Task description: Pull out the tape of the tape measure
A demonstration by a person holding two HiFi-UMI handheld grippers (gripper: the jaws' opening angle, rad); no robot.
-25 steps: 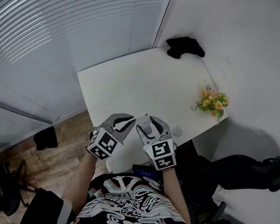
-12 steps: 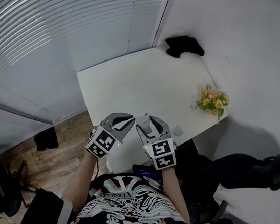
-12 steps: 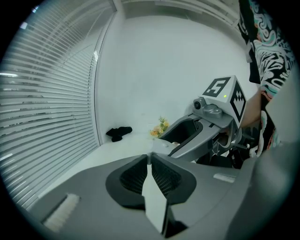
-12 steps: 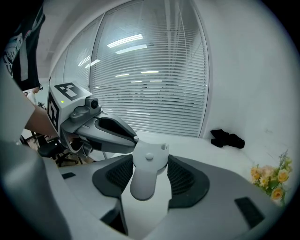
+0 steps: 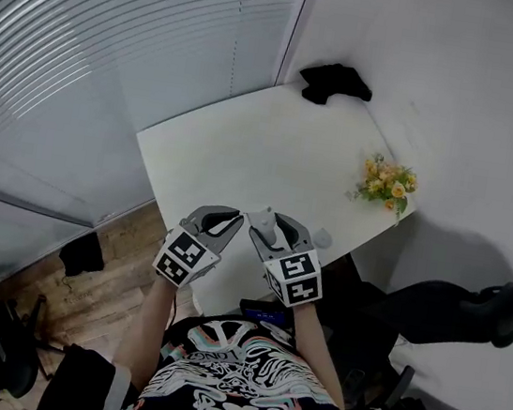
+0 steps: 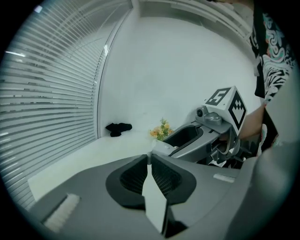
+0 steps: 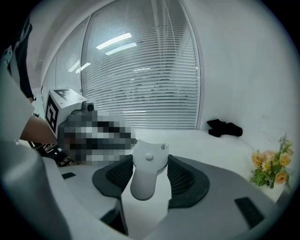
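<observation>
The right gripper [image 7: 149, 174] is clamped on a rounded white plastic tape measure [image 7: 146, 168], its ribbed dark pads pressing the casing's two flanks. The casing stands nose-up between them with a small round button facing the camera. The left gripper [image 6: 150, 161] is pinched nearly together at its tips on the thin pale tape end [image 6: 149, 156], which sits right at the mouth of the casing. Little or no tape shows between the two tools. In the head view both grippers are held tip to tip, almost touching, over the near edge of a white rectangular table [image 5: 236, 149]. A crumpled black cloth [image 5: 333, 82] lies at the table's far corner. A small bunch of yellow and orange flowers [image 5: 387, 185] stands at its right edge, well apart from the grippers.
</observation>
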